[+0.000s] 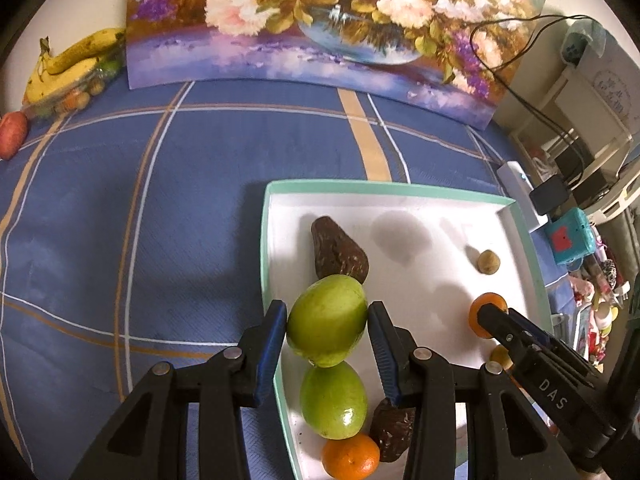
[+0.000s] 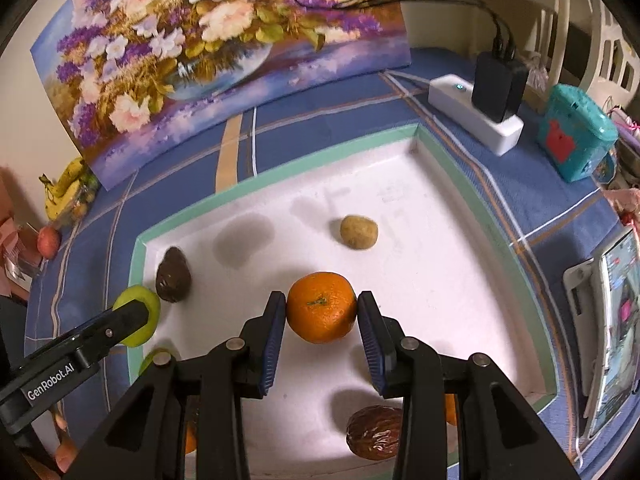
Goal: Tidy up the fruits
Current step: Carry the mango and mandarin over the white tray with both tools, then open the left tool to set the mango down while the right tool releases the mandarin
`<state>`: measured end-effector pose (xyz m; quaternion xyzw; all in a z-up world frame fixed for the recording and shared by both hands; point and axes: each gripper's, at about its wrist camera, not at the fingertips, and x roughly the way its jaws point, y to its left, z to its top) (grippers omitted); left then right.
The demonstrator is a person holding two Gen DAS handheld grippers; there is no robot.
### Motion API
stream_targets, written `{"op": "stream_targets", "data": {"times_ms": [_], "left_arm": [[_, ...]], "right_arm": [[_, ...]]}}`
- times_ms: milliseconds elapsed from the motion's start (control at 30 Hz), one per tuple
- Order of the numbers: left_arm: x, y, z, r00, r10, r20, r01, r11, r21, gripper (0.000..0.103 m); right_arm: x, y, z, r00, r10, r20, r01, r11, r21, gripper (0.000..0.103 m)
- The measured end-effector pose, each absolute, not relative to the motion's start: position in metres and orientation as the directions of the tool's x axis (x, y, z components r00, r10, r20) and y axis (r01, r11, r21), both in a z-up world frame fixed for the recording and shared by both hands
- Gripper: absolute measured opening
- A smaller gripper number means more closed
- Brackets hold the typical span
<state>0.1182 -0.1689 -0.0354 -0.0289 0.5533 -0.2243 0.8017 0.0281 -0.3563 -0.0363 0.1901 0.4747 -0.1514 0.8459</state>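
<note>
Left wrist view: my left gripper [image 1: 327, 322] is clamping a green fruit [image 1: 327, 320] between its blue pads, hanging over the near-left part of the white tray [image 1: 400, 204], just above a second green fruit [image 1: 334, 400]. My right gripper [image 2: 322, 312] is squeezing a mandarin [image 2: 322, 307] over the tray's middle, near a small tan fruit [image 2: 359, 232].
</note>
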Motion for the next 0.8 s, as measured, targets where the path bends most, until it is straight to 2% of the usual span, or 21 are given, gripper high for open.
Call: {"op": "stream_targets", "data": {"times_ms": [800], "left_arm": [[0.12,-0.163,-0.034,0.264,-0.4,-0.878,0.321,0.894,-0.311,0.046]], "right_arm": [[0.035,-0.347,-0.042,0.441,-0.095,-0.892,0.419,0.901,0.112,0.039]]}}
